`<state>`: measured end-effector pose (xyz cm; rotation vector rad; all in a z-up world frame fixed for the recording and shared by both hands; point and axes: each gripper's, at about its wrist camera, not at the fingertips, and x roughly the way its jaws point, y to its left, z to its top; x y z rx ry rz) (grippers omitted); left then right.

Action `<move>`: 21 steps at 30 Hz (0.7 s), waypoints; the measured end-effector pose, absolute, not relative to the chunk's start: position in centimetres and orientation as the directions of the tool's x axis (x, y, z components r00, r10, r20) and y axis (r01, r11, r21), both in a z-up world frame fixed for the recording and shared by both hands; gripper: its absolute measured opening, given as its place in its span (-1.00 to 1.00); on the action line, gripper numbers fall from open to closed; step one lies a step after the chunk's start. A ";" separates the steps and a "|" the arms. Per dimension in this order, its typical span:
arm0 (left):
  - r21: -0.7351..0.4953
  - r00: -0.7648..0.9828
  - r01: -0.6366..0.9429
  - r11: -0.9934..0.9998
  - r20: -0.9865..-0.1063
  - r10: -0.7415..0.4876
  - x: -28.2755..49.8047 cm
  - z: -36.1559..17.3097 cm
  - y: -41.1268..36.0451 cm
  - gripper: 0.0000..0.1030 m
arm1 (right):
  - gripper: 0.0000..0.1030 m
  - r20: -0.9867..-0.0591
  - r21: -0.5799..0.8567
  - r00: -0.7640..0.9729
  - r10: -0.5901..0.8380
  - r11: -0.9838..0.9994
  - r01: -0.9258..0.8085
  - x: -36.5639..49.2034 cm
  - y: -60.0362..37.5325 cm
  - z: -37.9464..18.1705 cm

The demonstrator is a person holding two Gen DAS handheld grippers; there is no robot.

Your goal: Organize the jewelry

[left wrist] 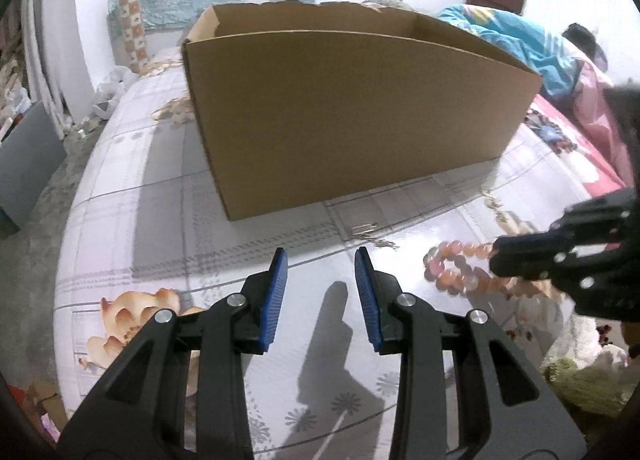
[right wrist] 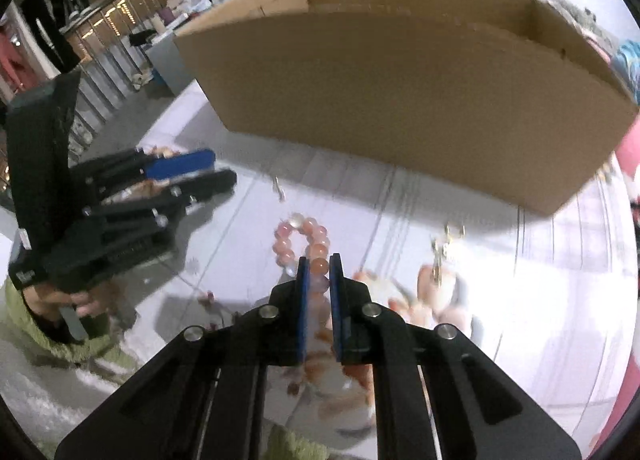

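Now | right tool [right wrist: 319, 260] pinching bead bracelet [right wrist: 308, 244], loop extending boxward | left tool [left wrist: 321, 260] spread

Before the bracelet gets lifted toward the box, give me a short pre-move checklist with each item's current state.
1. Right tool shut on the pink bead bracelet: ok, beads sit between its blue pads.
2. Grip firm enough to lift: cannot tell, picture blurred.
3. Left tool free: ok, open with nothing between its pads.
4. Cardboard box open on top: ok, no lid or flap covers it.
5. Box interior has room: cannot tell, its floor is hidden behind the front wall.
6. Gold jewelry piece clear of the bracelet: ok, it lies apart on the bedsheet.
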<state>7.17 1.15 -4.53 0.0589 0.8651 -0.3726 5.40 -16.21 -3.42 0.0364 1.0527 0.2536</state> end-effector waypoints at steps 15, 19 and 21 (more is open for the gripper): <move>-0.102 0.540 0.389 0.916 -0.780 -0.316 9.1 -5.1 -2.2 -0.36 | -0.79 -0.820 0.179 0.517 0.244 0.969 -0.172 4.1 -18.8 -3.2; -0.071 0.546 0.370 0.926 -0.790 -0.278 9.6 -5.3 -2.9 -0.48 | -0.79 -0.807 0.206 0.525 0.270 0.962 -0.177 3.8 -19.5 -3.2; -0.060 0.547 0.362 0.930 -0.794 -0.264 9.8 -5.3 -3.2 -0.53 | -0.79 -0.800 0.217 0.531 0.281 0.959 -0.180 3.6 -20.1 -3.1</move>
